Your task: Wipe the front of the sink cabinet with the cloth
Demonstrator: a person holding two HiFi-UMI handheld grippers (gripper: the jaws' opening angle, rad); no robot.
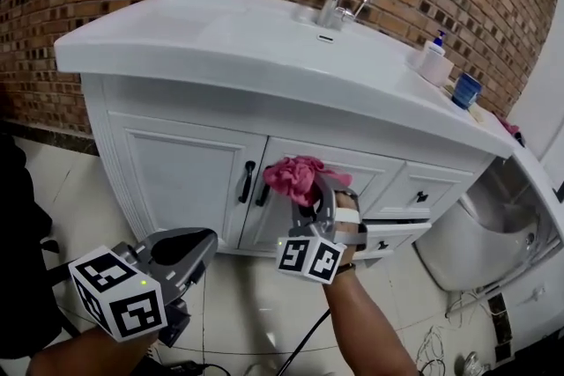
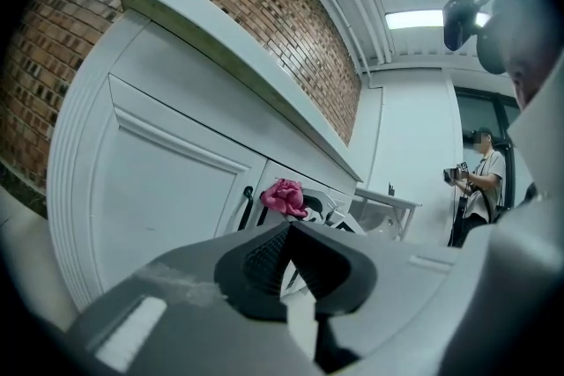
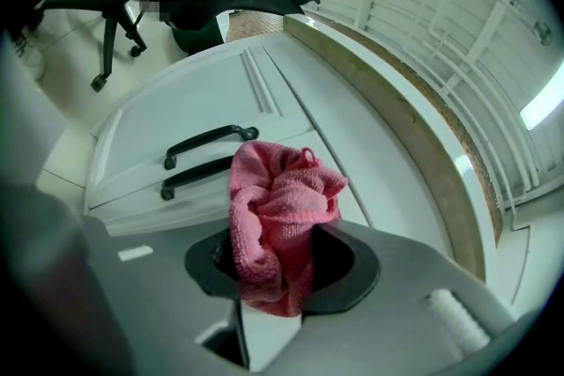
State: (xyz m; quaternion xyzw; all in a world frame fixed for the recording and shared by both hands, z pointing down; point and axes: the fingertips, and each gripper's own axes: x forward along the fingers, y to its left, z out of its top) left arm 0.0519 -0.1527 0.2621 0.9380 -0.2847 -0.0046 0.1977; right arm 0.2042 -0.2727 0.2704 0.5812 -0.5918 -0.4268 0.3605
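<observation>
The pink cloth [image 3: 284, 198] is pinched as a bunched wad in the right hand-held gripper [image 3: 278, 270]. It's held up at the sink cabinet front [image 1: 176, 176], just beside the two black handles [image 1: 249, 181]. The left hand-held gripper [image 2: 286, 260] is clenched on nothing, low and well apart from the doors. Only a bit of the cloth looks gripped, so it could probably be dragged out of the jaws if snagged on a handle. The drawers [image 1: 398, 232] at the right look ajar — they could get bumped on a wide sweep.
</observation>
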